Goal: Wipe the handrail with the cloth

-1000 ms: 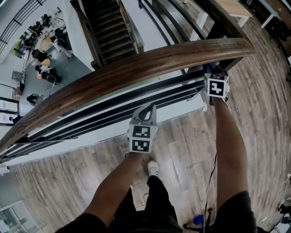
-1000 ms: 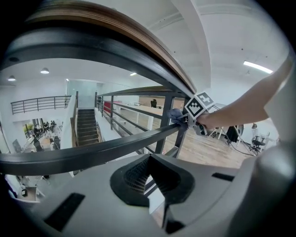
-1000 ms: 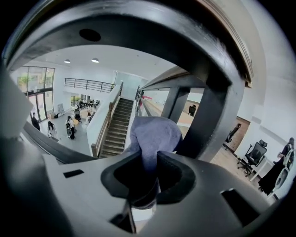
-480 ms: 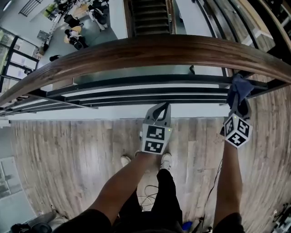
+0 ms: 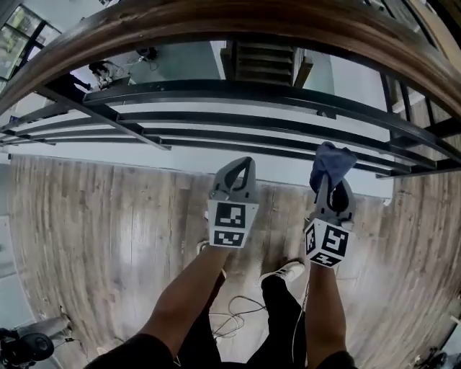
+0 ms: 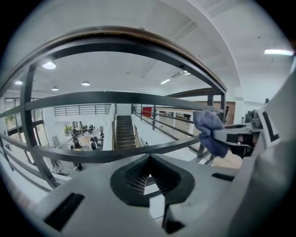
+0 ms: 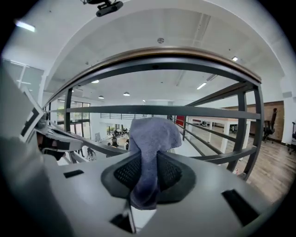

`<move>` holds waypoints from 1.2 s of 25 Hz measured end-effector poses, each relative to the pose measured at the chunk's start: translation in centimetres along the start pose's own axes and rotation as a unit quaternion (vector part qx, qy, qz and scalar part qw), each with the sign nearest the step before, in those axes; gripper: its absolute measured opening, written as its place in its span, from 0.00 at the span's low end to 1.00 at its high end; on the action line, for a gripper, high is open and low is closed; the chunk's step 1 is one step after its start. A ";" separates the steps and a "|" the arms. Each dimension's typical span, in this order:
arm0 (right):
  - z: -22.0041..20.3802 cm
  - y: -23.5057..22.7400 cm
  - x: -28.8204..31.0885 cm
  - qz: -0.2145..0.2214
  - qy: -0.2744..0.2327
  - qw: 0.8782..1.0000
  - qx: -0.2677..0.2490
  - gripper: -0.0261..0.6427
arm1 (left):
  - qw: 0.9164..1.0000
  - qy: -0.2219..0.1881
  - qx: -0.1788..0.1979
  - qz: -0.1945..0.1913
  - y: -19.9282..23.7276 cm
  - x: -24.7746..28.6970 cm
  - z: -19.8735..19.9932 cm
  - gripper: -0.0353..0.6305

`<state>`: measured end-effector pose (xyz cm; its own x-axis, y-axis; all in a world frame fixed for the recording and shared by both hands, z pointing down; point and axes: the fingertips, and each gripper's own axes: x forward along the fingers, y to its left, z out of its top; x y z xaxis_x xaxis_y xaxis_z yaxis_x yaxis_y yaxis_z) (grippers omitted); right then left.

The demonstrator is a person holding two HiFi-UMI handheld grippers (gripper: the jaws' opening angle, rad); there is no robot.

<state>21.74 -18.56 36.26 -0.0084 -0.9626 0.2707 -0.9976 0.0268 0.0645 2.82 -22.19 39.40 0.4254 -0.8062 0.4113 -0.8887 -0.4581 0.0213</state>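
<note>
Right gripper point(image 5: 330, 189) clamping cloth point(image 5: 328, 164) below handrail point(image 5: 238, 20), left gripper point(image 5: 235, 177) seemingly empty

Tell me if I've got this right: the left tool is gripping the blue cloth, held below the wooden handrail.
Not quite. It is the right tool that grips the blue cloth, as the right gripper view shows; the left tool holds nothing. The cloth is indeed below the wooden handrail.

Wooden floor point(image 5: 108, 216), loose cable point(image 5: 245, 308)
</note>
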 end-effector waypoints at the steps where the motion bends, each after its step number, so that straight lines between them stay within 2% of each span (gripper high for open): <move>1: -0.7 1.9 0.7 0.010 -0.004 1.000 -0.002 0.16 | 1.000 -0.007 -0.010 0.012 2.1 -0.2 -1.1 0.06; 4: -2.6 7.1 2.6 0.043 -0.021 0.999 -0.008 0.16 | 0.998 -0.043 -0.036 0.030 7.4 -0.6 -3.6 0.06; 7: -3.7 11.5 4.4 0.076 -0.049 0.996 -0.011 0.16 | 0.995 -0.073 -0.028 0.054 11.8 -0.8 -5.4 0.06; 10: -3.9 15.5 5.2 0.104 -0.084 0.991 -0.032 0.16 | 0.992 -0.085 -0.018 0.091 15.2 -1.7 -7.2 0.06; 15: -6.4 21.2 6.6 0.126 -0.132 0.983 -0.034 0.16 | 0.984 -0.131 -0.029 0.121 20.0 -3.4 -11.2 0.06; 19: -7.7 25.8 8.2 0.145 -0.169 0.975 -0.022 0.16 | 0.973 -0.155 0.010 0.169 24.4 -4.4 -13.3 0.06; 22: -9.3 29.1 8.9 0.150 -0.170 0.974 -0.027 0.16 | 0.965 -0.175 0.032 0.192 27.3 -5.7 -14.1 0.06; 26: -9.1 33.2 8.9 0.160 -0.177 0.971 -0.037 0.16 | 0.963 -0.201 0.014 0.178 28.5 -8.0 -12.7 0.06; 30: -6.4 38.2 9.3 0.180 -0.184 0.965 -0.047 0.16 | 0.961 -0.218 0.009 0.167 30.4 -10.4 -12.1 0.06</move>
<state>-15.96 -24.76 47.39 -0.3940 -0.9166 -0.0676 -0.9152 0.3844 0.1215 -30.68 -23.19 46.83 0.1510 -0.9881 -0.0294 -0.9868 -0.1490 -0.0630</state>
